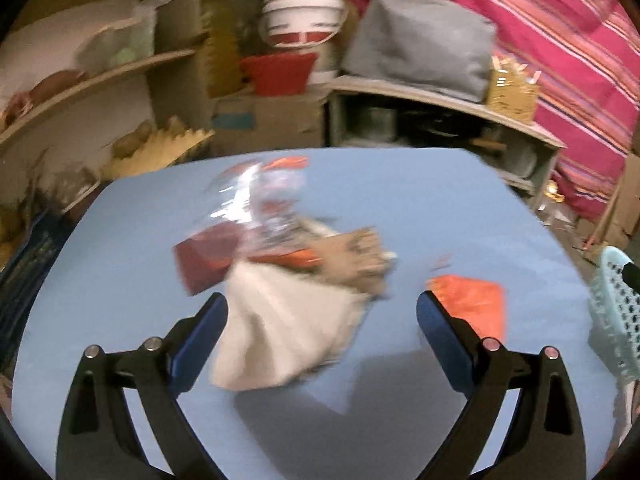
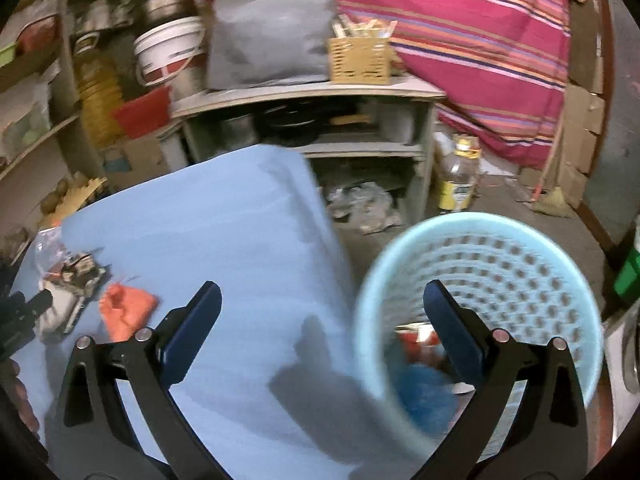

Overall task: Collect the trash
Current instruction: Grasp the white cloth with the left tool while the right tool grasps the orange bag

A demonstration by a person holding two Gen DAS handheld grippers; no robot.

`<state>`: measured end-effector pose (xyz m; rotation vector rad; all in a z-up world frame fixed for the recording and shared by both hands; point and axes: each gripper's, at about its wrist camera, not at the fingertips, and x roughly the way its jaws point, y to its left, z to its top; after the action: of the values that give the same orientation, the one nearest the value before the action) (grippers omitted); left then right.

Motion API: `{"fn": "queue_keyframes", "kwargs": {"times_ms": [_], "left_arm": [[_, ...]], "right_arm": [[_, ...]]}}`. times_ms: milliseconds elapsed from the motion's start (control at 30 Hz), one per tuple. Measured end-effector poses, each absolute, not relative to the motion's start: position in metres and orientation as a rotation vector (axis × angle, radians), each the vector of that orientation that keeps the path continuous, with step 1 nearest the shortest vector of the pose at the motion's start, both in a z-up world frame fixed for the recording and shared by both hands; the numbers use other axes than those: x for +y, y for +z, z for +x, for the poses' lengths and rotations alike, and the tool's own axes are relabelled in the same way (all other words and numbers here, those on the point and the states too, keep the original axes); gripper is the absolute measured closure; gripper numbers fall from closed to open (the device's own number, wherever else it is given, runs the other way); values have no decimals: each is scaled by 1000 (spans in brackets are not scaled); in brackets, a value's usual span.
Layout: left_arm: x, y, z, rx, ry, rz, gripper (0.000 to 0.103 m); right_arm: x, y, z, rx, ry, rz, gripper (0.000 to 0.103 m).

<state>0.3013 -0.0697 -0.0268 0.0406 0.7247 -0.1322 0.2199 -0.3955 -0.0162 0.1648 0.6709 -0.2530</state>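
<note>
In the left wrist view a blurred heap of trash lies on the blue table (image 1: 420, 200): a white crumpled paper (image 1: 288, 320), a clear plastic wrapper (image 1: 252, 200), a dark red packet (image 1: 204, 264) and a piece of brown cardboard (image 1: 352, 260). An orange wrapper (image 1: 472, 304) lies apart at the right. My left gripper (image 1: 322, 308) is open just above the white paper, pads off it. My right gripper (image 2: 320, 300) is open and empty over the table's right edge, beside a light-blue mesh basket (image 2: 480, 224) that holds a blue scrap (image 2: 424, 396) and a red scrap (image 2: 416, 340).
Behind the table stand a low shelf unit (image 2: 304, 92) with a grey bag (image 2: 268, 36) and a wicker box (image 2: 360, 60), a white bucket (image 1: 300, 16) and a red striped cloth (image 2: 460, 28). A bottle (image 2: 456, 176) stands on the floor. The basket (image 1: 612, 320) is at the table's right.
</note>
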Motion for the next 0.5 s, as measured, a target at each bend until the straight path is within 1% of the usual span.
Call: {"fn": "queue_keyframes", "kwargs": {"times_ms": [167, 233, 300, 367, 400, 467, 500], "left_arm": [[-35, -46, 310, 804, -127, -8, 11], [-31, -50, 311, 814, -134, 3, 21], [-31, -55, 310, 831, -160, 16, 38], [-33, -61, 312, 854, -174, 33, 46], [-33, -64, 312, 864, -183, 40, 56], [-32, -63, 314, 865, -202, 28, 61], [-30, -62, 312, 858, -204, 23, 67]], "right_arm": [[-349, -32, 249, 724, -173, 135, 5], [-328, -39, 257, 744, -138, 119, 5], [-312, -44, 264, 758, -116, 99, 5], [-297, -49, 272, 772, -99, 84, 5], [-291, -52, 275, 778, -91, 82, 5], [-278, -57, 284, 801, -82, 84, 5], [-275, -59, 286, 809, -82, 84, 5]]}}
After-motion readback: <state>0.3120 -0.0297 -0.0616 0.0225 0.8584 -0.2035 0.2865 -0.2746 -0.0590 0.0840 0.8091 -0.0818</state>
